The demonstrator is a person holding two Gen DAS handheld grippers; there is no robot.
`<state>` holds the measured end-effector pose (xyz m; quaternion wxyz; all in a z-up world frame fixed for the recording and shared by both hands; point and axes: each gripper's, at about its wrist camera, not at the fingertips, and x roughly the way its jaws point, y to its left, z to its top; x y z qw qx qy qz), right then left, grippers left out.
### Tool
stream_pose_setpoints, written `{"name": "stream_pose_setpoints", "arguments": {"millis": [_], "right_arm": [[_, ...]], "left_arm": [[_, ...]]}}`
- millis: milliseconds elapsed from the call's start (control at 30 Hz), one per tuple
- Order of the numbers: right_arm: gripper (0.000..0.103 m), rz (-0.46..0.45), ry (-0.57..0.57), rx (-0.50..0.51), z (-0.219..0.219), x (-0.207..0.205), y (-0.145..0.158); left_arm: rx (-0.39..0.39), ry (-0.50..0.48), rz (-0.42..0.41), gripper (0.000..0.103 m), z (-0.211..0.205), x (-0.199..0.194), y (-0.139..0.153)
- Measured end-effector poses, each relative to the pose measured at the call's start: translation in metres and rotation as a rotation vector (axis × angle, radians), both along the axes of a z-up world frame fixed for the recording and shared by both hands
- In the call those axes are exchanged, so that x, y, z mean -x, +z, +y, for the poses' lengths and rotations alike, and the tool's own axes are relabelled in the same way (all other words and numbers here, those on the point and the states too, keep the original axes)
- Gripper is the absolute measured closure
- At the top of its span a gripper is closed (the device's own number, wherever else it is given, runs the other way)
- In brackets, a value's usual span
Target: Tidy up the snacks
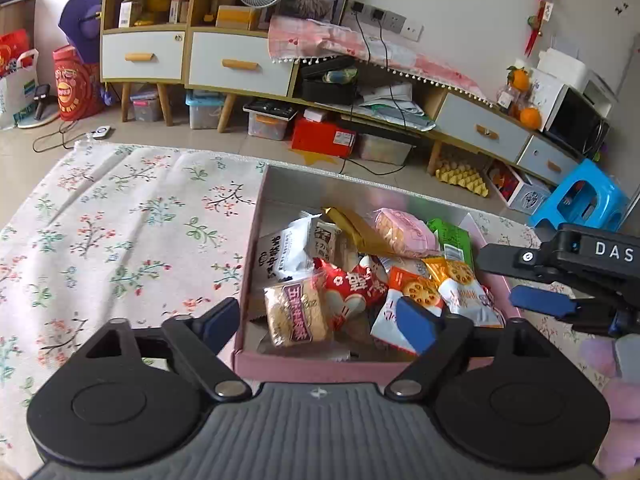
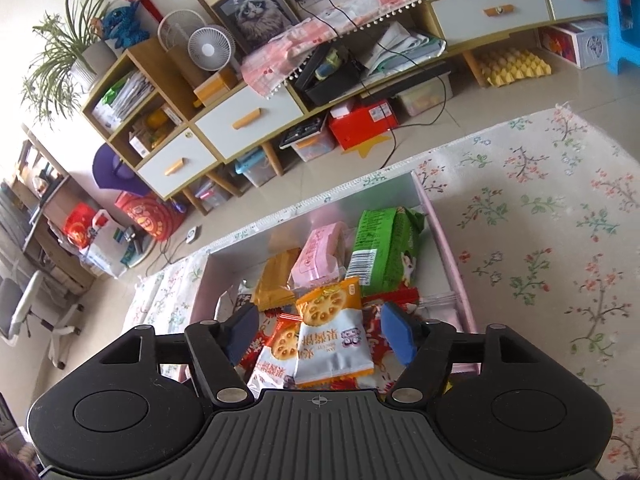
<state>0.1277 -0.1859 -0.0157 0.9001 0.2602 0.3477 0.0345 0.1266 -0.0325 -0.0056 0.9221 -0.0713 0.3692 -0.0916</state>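
A pink open box (image 1: 320,366) stands on the floral cloth and holds several snack packets. My left gripper (image 1: 318,324) hangs open over its near wall, with nothing gripped. Below its fingers a brown cracker packet (image 1: 298,316) lies in the box beside a red packet (image 1: 352,292). My right gripper (image 2: 320,332) is open over the same box (image 2: 448,256). An orange-and-white biscuit packet (image 2: 334,332) lies between its blue pads (image 2: 398,334), untouched by them. Behind it are a green packet (image 2: 384,248) and a pink packet (image 2: 320,252). The left wrist view shows the right gripper (image 1: 520,280) at the box's right wall.
The floral cloth (image 1: 120,220) spreads wide to the left of the box and also to its right (image 2: 540,240). Beyond the cloth's far edge is tiled floor, with a long low cabinet (image 1: 240,64), storage boxes under it and a blue stool (image 1: 580,200). A purple fuzzy sleeve (image 1: 620,400) shows at the lower right.
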Motion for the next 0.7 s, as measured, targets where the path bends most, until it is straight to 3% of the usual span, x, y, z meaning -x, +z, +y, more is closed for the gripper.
{"name": "stream_pose_setpoints", "arguments": {"millis": [100, 333, 700], "right_arm": [[0.025, 0.008, -0.013, 0.024, -0.004, 0.008, 0.005], [0.018, 0.032, -0.014, 0.084, -0.01, 0.032, 0.018], [0.015, 0.117, 0.037, 0.182, -0.007, 0.078, 0.028]], "left_arm": [[-0.023, -0.004, -0.003, 0.01, 0.0, 0.007, 0.004], [-0.068, 0.014, 0.008, 0.001, 0.003, 0.026, 0.012], [-0.101, 0.04, 0.054, 0.0, 0.004, 0.055, 0.02]]}}
